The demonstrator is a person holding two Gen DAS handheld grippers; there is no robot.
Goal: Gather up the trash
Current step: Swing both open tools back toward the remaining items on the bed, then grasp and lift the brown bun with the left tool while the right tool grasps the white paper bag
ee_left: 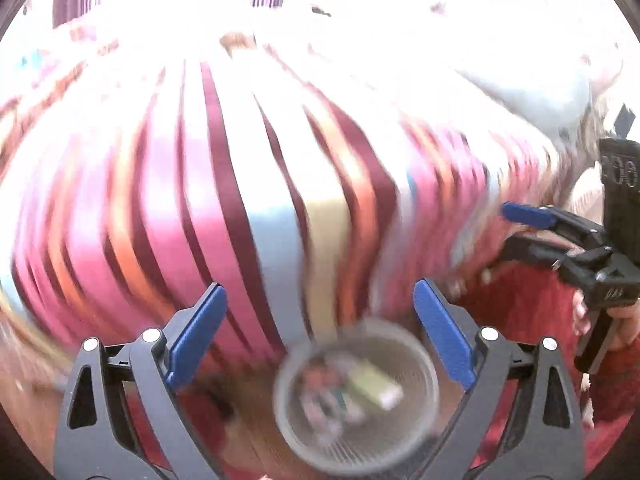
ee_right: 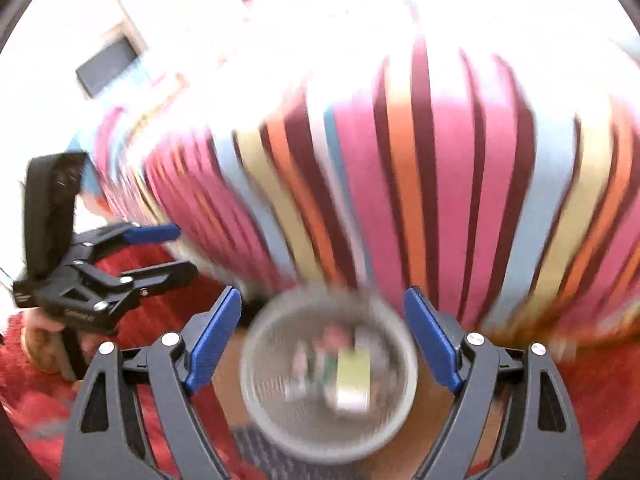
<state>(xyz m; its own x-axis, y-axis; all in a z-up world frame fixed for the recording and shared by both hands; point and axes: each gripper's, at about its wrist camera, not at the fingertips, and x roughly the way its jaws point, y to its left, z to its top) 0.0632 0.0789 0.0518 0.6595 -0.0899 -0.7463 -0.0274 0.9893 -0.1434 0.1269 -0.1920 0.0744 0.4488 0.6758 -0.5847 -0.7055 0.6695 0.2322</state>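
A round wire-mesh waste basket (ee_left: 282,384) (ee_right: 249,364) stands on the floor below both grippers, badly blurred. Inside it lie trash items, among them a yellow-green box (ee_left: 376,386) (ee_right: 352,372) and some small wrappers. My left gripper (ee_left: 318,292) hangs above the basket with its blue-padded fingers spread wide and nothing between them. My right gripper (ee_right: 323,296) is likewise open and empty above the basket. Each wrist view shows the other gripper from the side: the right gripper (ee_left: 514,228) at the right edge, the left gripper (ee_right: 182,250) at the left edge, each held by a hand.
A bed or sofa with a striped cover (ee_left: 240,200) (ee_right: 440,200) in pink, maroon, orange and pale blue fills the space behind the basket. A red shaggy rug (ee_left: 532,312) (ee_right: 40,380) lies on wooden floor around it. A dark rectangular object (ee_right: 106,64) sits at the far left.
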